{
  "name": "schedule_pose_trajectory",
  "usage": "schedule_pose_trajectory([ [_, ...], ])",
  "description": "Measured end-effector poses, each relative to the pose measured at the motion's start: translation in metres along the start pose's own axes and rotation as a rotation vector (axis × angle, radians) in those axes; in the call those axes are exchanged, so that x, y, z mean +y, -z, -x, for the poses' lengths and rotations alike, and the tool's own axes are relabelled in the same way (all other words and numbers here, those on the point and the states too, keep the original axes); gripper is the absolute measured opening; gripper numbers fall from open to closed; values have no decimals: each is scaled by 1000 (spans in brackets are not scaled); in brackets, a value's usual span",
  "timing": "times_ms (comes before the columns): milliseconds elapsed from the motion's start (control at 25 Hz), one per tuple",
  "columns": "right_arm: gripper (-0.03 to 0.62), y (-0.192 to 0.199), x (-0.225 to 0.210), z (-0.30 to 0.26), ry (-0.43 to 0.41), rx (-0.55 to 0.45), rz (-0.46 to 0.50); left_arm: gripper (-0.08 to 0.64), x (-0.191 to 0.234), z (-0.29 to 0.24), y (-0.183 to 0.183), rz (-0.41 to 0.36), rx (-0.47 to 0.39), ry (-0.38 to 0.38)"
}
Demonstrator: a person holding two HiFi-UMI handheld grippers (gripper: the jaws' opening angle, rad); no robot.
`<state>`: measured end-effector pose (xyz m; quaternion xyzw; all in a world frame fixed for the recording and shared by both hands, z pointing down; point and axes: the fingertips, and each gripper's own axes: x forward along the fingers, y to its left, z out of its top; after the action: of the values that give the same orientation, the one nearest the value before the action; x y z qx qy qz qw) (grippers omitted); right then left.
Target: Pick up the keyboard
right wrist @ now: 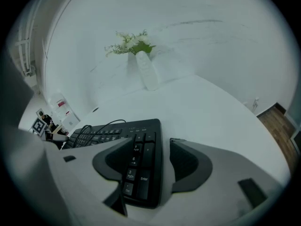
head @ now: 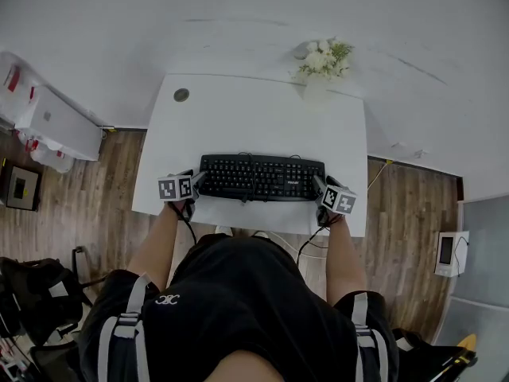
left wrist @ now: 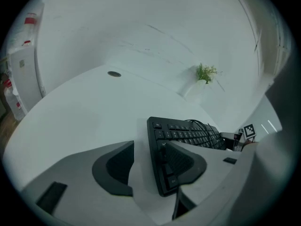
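A black keyboard [head: 261, 177] lies flat near the front edge of the white table [head: 238, 118]. My left gripper [head: 195, 183] is at its left end and my right gripper [head: 322, 189] at its right end. In the left gripper view the open left gripper [left wrist: 150, 166] straddles the keyboard's [left wrist: 188, 133] left end, one pad over the keys, the other beside the edge with a gap. In the right gripper view the open right gripper [right wrist: 155, 166] straddles the number-pad end of the keyboard [right wrist: 113, 133] the same way. Neither pad pair presses on it.
A white vase of flowers [head: 318, 82] stands at the table's back right, close to the wall. A round cable hole [head: 181, 95] sits at the back left. The keyboard's black cable [right wrist: 101, 125] loops on top of its far edge. A white cabinet [head: 56, 122] stands left of the table.
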<state>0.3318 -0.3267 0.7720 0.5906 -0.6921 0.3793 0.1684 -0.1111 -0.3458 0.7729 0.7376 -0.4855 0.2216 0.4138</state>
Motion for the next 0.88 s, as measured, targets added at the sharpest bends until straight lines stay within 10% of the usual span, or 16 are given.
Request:
schedule_pose_trajectory([
  [880,201,10,13,2,-99,138,-81,111,-6,-12,1,115,53,189],
])
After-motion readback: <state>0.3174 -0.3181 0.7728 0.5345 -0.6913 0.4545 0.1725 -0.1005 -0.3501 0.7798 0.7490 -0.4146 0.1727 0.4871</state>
